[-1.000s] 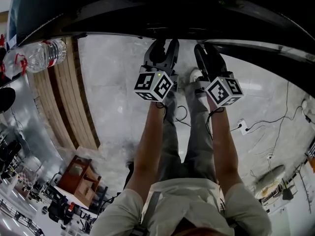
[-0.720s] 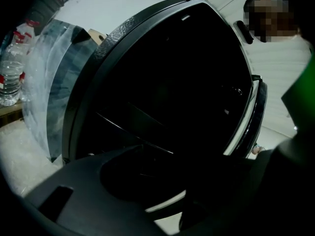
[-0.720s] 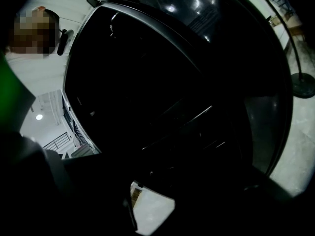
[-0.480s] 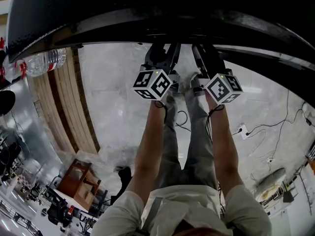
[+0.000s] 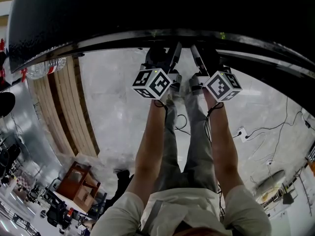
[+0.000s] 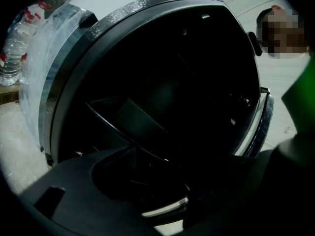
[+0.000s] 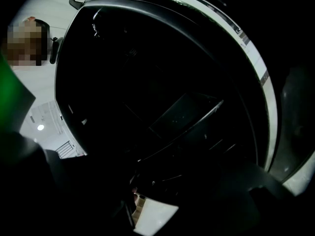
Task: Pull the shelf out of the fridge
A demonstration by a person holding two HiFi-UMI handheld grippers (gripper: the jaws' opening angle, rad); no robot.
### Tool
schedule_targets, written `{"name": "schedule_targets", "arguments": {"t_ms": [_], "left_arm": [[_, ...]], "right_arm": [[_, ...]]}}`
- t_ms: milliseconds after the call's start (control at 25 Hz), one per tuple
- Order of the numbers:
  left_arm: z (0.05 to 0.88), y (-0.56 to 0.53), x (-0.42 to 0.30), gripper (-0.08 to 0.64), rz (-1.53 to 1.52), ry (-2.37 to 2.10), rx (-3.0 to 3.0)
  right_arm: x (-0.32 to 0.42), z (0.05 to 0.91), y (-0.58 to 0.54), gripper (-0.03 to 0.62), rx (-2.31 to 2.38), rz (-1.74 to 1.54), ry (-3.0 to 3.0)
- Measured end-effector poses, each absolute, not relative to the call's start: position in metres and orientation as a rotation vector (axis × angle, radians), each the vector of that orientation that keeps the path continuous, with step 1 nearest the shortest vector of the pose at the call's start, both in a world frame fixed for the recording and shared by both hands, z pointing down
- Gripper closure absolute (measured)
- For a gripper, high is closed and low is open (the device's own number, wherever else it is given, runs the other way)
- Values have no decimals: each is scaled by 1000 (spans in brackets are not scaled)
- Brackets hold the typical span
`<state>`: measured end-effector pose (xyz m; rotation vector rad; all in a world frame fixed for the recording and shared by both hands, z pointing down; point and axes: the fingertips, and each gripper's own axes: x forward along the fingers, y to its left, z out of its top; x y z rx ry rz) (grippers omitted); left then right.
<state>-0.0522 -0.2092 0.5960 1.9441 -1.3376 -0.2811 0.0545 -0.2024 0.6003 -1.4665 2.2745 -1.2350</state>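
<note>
The fridge [image 5: 147,14] fills the top of the head view as a dark mass with a curved front edge. My left gripper [image 5: 165,52] and right gripper [image 5: 203,54] are held side by side with their jaw tips under that edge. Both look into the dark inside, where a glass shelf [image 6: 130,119] with a dark rim sits tilted across the left gripper view; the right gripper view shows the shelf [image 7: 189,112] too. The jaws of the left gripper [image 6: 167,191] and the right gripper [image 7: 162,191] are opening, and nothing shows between them.
A clear water bottle [image 5: 44,68] lies at the left by a stack of wooden slats [image 5: 69,107]. A wooden stool [image 5: 78,178] stands lower left. Cables and a power strip [image 5: 241,131] lie on the pale floor at the right. My legs and feet are below the grippers.
Both grippers have moved forward, further under the fridge's front edge. The dark fridge now covers more of the top of the view and hides most of the bottle.
</note>
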Motion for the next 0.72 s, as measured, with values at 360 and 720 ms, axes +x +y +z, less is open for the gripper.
{"name": "schedule_targets", "arguments": {"t_ms": [360, 720], "left_arm": [[595, -225, -51, 293, -300, -1364, 1928], [598, -242, -49, 362, -322, -1402, 1923]], "right_arm": [[58, 598, -221, 353, -1484, -1218, 2230], [57, 602, -239, 387, -1493, -1191, 2225]]}}
